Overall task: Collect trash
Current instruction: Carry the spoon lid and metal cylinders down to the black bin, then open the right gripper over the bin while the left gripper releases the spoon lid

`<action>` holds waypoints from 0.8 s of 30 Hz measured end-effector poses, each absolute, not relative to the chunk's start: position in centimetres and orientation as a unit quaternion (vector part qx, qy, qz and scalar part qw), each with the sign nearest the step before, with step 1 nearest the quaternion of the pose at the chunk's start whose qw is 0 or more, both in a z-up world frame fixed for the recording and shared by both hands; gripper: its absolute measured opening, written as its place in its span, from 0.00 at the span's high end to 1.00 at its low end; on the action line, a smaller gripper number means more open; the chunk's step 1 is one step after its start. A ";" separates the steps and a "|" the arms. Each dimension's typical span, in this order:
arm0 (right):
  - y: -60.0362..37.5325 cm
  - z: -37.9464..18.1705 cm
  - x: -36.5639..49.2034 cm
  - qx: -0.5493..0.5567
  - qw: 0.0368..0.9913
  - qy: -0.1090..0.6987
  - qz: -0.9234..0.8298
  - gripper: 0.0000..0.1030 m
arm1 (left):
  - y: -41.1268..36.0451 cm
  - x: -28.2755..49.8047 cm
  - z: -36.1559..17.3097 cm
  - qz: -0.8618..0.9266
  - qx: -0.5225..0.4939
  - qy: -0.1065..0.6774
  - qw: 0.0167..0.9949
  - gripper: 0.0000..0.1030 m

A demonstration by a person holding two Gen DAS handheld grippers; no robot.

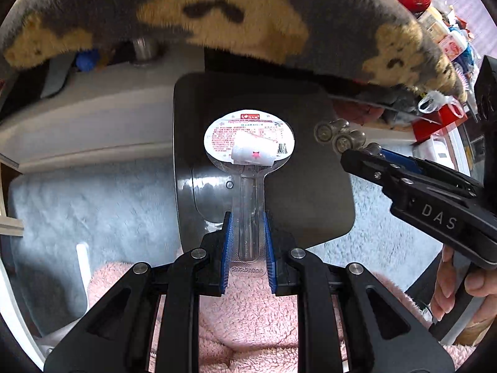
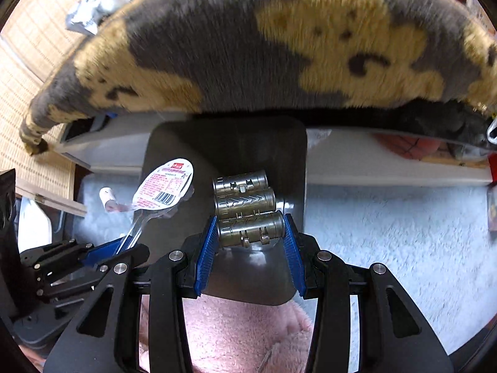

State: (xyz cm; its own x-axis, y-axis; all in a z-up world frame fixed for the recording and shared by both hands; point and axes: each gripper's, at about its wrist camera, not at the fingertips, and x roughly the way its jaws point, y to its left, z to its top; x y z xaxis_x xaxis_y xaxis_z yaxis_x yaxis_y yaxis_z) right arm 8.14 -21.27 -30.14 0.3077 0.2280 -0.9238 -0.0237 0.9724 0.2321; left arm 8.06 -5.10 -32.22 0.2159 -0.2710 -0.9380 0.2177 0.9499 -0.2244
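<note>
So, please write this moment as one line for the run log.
left gripper: shut on clear plastic lollipop-shaped package | right gripper: shut on bundle of three metal cylinders | both over dark grey bin lid

The left gripper [image 1: 248,242] points forward and level, its blue pads [image 1: 227,242] pressed in on the stem of a clear wrapper [image 1: 248,143]. The right gripper [image 2: 251,236] sits just to its right, angled inward, with its pads [image 2: 207,248] clamped on the nearest of three joined metal cylinders [image 2: 248,205]. A bare hand [image 1: 456,283] wraps the right gripper's handle.
</note>
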 end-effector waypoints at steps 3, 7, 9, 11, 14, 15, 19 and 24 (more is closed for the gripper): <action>-21.0 -30.9 8.6 0.094 0.795 0.594 0.079 0.58 | -5.0 8.5 -32.8 -0.153 -0.022 0.614 0.774 0.83; -20.8 -31.0 9.0 0.098 0.794 0.595 0.075 0.51 | -4.2 8.7 -33.0 -0.148 -0.028 0.620 0.770 0.67; -21.0 -30.6 9.2 0.098 0.797 0.592 0.071 0.40 | -4.2 8.7 -32.7 -0.145 -0.024 0.616 0.774 0.59; -21.3 -30.2 9.1 0.100 0.801 0.587 0.067 0.38 | -4.2 8.6 -32.3 -0.143 -0.020 0.613 0.777 0.57; -21.6 -29.4 9.1 0.101 0.807 0.579 0.058 0.29 | -4.1 8.4 -31.6 -0.137 -0.014 0.606 0.783 0.50; -21.8 -29.0 9.1 0.102 0.810 0.575 0.056 0.23 | -4.0 8.4 -31.3 -0.134 -0.011 0.603 0.786 0.48; -22.7 -26.4 8.9 0.099 0.829 0.547 0.049 0.11 | -3.0 8.2 -29.6 -0.127 -0.005 0.584 0.802 0.31; -23.4 -22.6 9.1 0.094 0.857 0.505 0.047 0.07 | -1.6 8.3 -26.6 -0.112 -0.006 0.552 0.826 0.24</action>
